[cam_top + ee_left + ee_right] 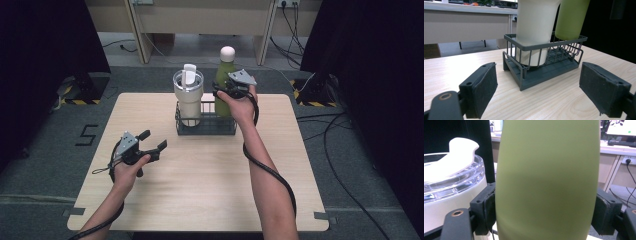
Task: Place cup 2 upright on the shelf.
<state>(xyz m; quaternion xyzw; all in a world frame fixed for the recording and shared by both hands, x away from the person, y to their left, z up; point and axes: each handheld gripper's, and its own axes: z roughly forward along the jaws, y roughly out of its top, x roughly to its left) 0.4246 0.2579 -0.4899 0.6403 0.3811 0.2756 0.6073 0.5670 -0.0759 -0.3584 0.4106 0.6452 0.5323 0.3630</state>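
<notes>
A green bottle (224, 75) with a cream cap stands in the right end of a dark wire basket (206, 126) at the back of the table. My right gripper (223, 90) is shut on the bottle's body; in the right gripper view both pads (489, 210) press against the green bottle (546, 180). A cream tumbler (188, 97) with a clear lid occupies the basket's left end. My left gripper (153, 140) hovers open over the table's left half, its jaws aimed at the basket (544, 67), with nothing between its pads (482, 90).
The wooden table (200, 190) has bare room in front of the basket. Desks (200, 20) and cables stand beyond the far edge. Dark curtains flank both sides.
</notes>
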